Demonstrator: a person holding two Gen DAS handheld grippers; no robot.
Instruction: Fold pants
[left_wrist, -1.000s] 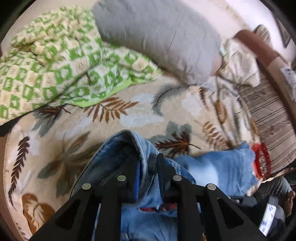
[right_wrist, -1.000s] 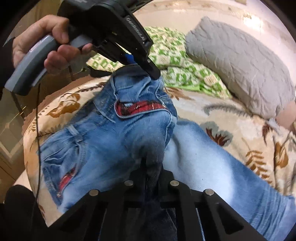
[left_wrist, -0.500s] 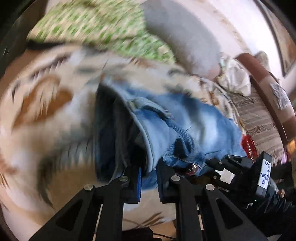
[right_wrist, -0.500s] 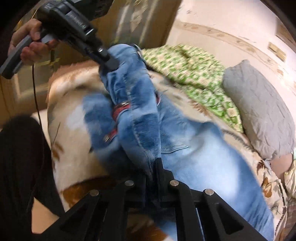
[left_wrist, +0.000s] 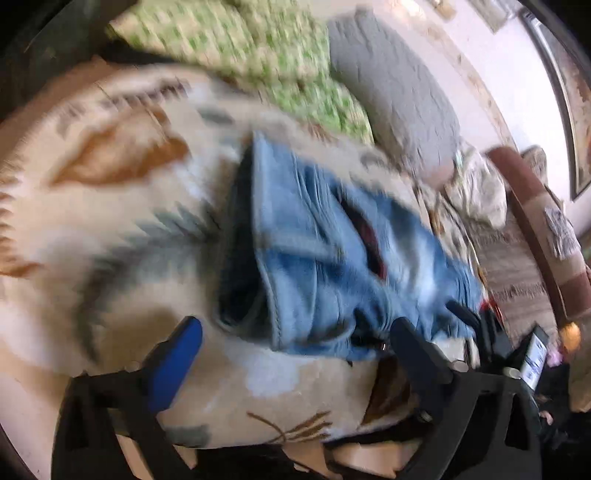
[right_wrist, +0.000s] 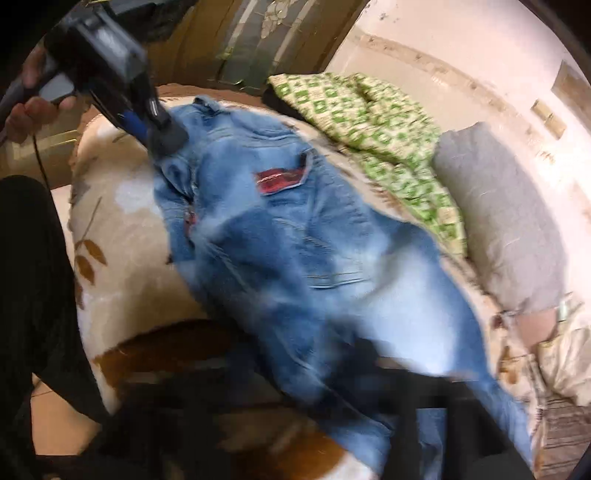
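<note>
- The jeans (right_wrist: 295, 251) lie on a leaf-print blanket (right_wrist: 122, 229) over the bed, waistband toward 11 o'clock in the right wrist view, legs running off toward 5 o'clock.
- A red patch (right_wrist: 279, 179) shows on the denim near the waist, at about 12 o'clock of the cloth's middle.
- Left gripper (left_wrist: 295, 328): its jaws are opening — the blue-padded finger (left_wrist: 173, 365) sits at 8 o'clock and the black finger (left_wrist: 417, 350) at 4 o'clock, wide apart. The waistband edge lies between them, and no pad presses on it.
- In the right wrist view the same left gripper (right_wrist: 162, 133) points down at the waistband's corner at 10 o'clock, with a hand (right_wrist: 33, 107) on its handle.
- Right gripper: its jaws are opening too; its fingers are a dark blur at 6 o'clock, low over the leg cloth. I cannot tell whether they touch it.
- A green checked quilt (right_wrist: 369, 122) lies at 1 o'clock, just beside the jeans.
- A grey pillow (right_wrist: 498, 221) sits at 3 o'clock — beside the quilt.
- Both views are smeared by motion.
</note>
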